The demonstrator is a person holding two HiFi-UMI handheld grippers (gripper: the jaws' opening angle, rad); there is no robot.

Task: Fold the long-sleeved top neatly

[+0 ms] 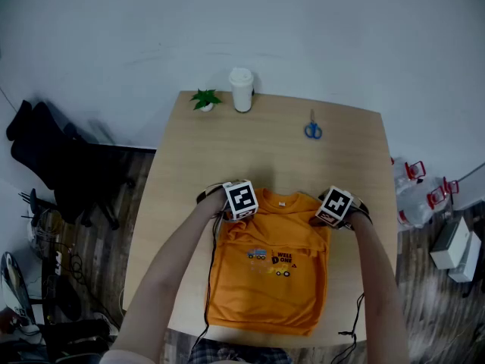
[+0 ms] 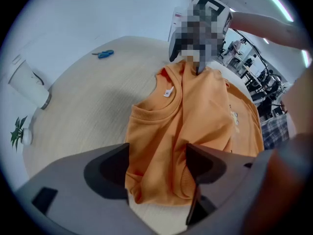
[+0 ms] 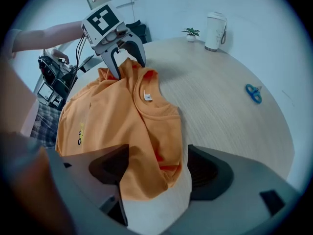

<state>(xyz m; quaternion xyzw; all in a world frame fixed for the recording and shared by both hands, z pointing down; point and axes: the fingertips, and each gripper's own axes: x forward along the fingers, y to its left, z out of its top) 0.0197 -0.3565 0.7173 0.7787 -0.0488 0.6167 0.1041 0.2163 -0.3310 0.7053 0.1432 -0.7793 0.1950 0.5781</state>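
Observation:
An orange long-sleeved top (image 1: 269, 279) with a small vehicle print lies flat on the near half of the wooden table (image 1: 288, 150), collar toward the far side. No sleeve shows beyond its outline. My left gripper (image 1: 239, 209) points down at the top's left shoulder and my right gripper (image 1: 335, 212) at its right shoulder. In the left gripper view the jaws (image 2: 156, 168) stand wide with bunched shoulder fabric (image 2: 161, 180) between them. In the right gripper view the jaws (image 3: 154, 168) are likewise apart over a fold of the shoulder (image 3: 151, 170), with a gap beside the right jaw.
A white lidded cup (image 1: 242, 89) and a small green plant (image 1: 204, 98) stand at the table's far edge. Blue scissors (image 1: 313, 130) lie at the far right. A black chair (image 1: 53, 158) stands on the floor at the left. Cables hang over the front edge.

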